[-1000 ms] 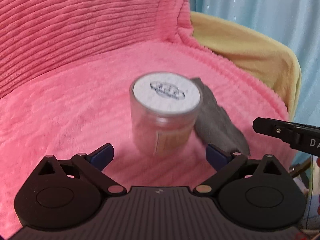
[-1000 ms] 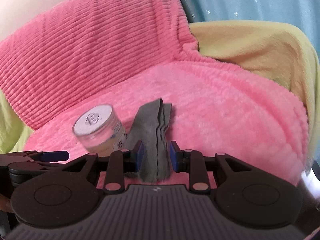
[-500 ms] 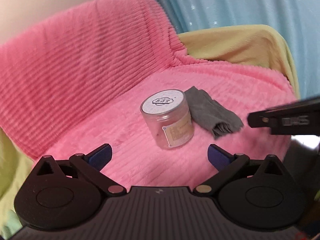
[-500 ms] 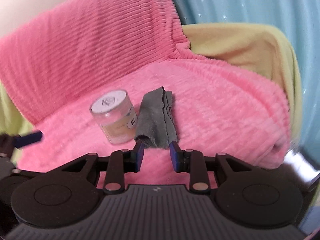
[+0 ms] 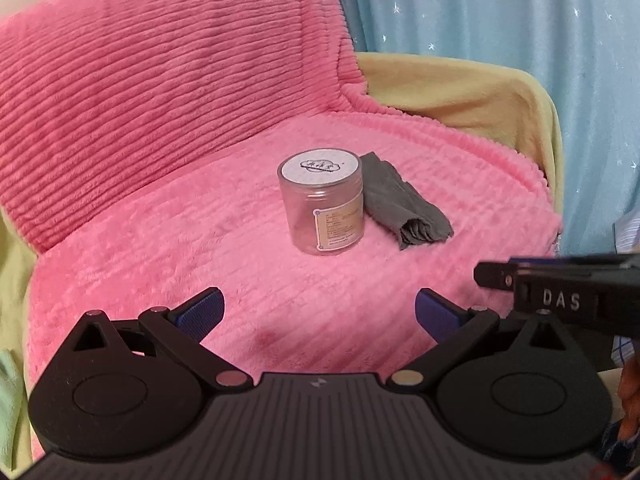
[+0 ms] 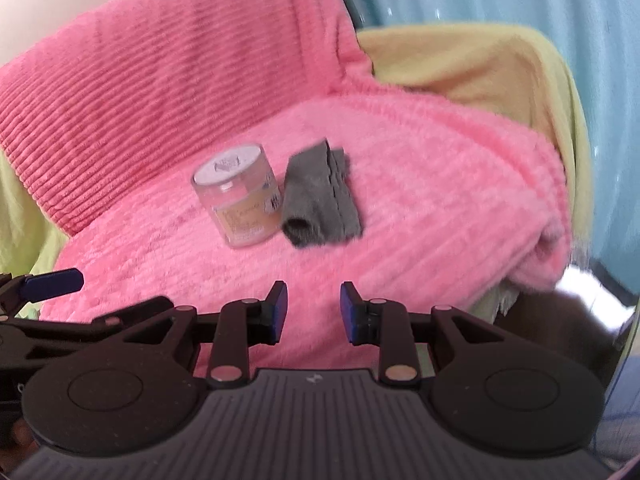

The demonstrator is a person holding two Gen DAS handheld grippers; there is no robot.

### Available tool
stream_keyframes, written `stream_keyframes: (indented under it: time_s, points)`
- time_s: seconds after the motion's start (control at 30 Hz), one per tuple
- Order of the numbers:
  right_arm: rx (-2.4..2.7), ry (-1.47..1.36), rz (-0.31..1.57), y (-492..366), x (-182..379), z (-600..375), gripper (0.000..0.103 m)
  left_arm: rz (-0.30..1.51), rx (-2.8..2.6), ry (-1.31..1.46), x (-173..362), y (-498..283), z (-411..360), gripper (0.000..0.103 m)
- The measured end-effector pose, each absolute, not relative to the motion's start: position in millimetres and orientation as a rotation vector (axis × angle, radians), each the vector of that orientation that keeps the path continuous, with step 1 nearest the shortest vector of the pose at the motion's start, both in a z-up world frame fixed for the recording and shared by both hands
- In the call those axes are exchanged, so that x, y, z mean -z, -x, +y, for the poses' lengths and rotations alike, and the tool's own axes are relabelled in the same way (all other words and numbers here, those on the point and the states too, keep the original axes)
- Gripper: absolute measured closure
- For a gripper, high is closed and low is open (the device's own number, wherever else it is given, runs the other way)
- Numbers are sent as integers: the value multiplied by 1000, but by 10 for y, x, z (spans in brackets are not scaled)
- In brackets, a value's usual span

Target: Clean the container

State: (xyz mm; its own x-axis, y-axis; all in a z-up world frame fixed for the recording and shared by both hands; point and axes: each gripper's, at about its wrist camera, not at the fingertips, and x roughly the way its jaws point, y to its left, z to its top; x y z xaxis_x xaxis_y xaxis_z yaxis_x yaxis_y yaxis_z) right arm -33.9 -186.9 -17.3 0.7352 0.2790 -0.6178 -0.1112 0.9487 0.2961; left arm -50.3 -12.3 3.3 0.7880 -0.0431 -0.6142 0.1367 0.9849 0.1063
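A clear jar (image 5: 322, 202) with a white printed lid stands upright on the pink ribbed blanket (image 5: 200, 240), and a folded grey cloth (image 5: 404, 208) lies just beside it, against its right side (the label text is too small to read, and the right wrist view is blurred). The left gripper (image 5: 318, 312) sits well short of the jar with its fingers spread wide and empty. The right gripper (image 6: 313, 314), also short of the jar, holds nothing between its narrowly parted fingers; its body is cut off at the left view's right edge.
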Motion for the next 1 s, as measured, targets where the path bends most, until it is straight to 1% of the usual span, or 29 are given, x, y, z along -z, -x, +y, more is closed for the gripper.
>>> stream_keyframes:
  time_s: [0.07,0.23,0.47,0.73,1.0]
  points:
    - [-224,-245,736,326,204,-1846,78,661,102,-136,-14,482,-113,1]
    - [-202,-123,740,255,254,-1699,78,702,60,-117,78,397,-147,1]
    - [-222,-97,754,158,266,-1653,79,757,20,-31,132,267,-37,1]
    - [-212,-87,782,74,278,-1713,78,725,-44,-89,197,259,-53,1]
    - [-225,-102,794,-19,299,-1766,78,744,-50,-112,267,221,-91,1]
